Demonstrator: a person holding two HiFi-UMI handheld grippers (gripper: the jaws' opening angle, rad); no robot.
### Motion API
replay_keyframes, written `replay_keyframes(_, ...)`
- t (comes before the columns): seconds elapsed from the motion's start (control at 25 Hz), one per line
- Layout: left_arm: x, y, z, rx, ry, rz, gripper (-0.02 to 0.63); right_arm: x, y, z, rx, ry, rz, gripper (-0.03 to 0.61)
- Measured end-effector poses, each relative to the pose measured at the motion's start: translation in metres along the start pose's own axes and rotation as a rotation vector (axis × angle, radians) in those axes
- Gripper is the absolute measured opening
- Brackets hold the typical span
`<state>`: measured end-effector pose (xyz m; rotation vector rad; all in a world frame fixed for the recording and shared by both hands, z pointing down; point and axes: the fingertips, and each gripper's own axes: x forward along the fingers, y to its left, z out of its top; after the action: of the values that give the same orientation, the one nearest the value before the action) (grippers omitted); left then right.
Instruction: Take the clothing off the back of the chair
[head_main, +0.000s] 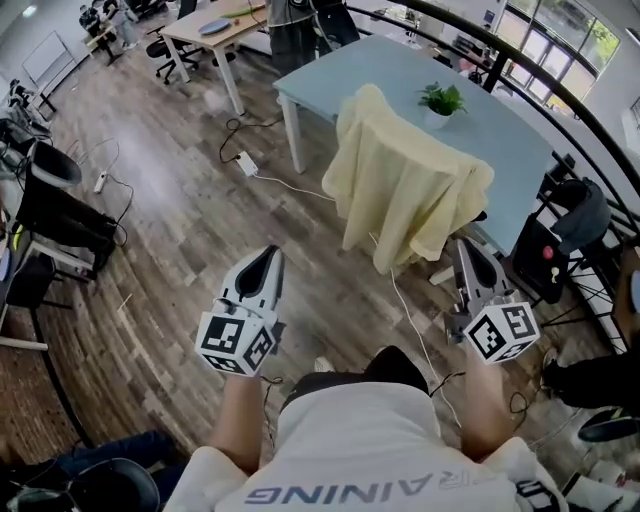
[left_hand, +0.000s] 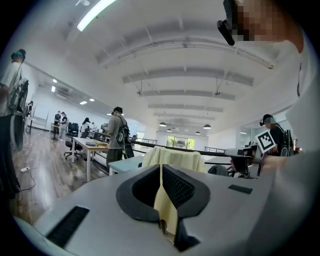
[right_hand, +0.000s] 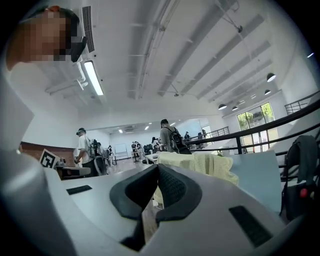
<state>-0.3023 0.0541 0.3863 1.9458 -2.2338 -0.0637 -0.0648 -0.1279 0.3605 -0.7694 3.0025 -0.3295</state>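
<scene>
Okay, left gripper (head_main: 268, 256) and right gripper (head_main: 466, 250) nearest, both jaws pressed together on nothing, apart from the pale yellow clothing (head_main: 405, 185), draped over the chair back it hides, light blue table (head_main: 500, 140) with potted plant (head_main: 441, 101) behind.

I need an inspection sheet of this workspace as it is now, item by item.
Surface: wood floor.
Job's things: yellow garment draped beside the table, untouched.
Clutter: plant on the table.
Tongs: left tongs and right tongs shut, empty, short of the garment.
Cables: white cable and power strip on the floor.
Surroundings: desk, people far off.
</scene>
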Motion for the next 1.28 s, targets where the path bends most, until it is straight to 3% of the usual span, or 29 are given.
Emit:
replay_keyframes(0.52,0.117,-0.001,-0.002,0.022,0.035,-0.152,0.044,0.026,-0.082,-0.006,0.044,-0.042,-0.169,0.023)
replay_keyframes(0.76,0.192,-0.007,0.01,0.054,0.038,-0.19,0.043,0.047,-0.146,0.005,0.079,-0.087,-0.225,0.023)
replay_keyframes(0.96,0.232,-0.007,0.01,0.031,0.051,-0.202,0.043,0.058,-0.185,0.007,0.096,-0.091,-0.257,0.021)
replay_keyframes(1.28,0.284,0.014,0.022,0.01,0.022,-0.217,0.043,0.067,-0.215,0.013,0.072,-0.076,-0.336,0.023)
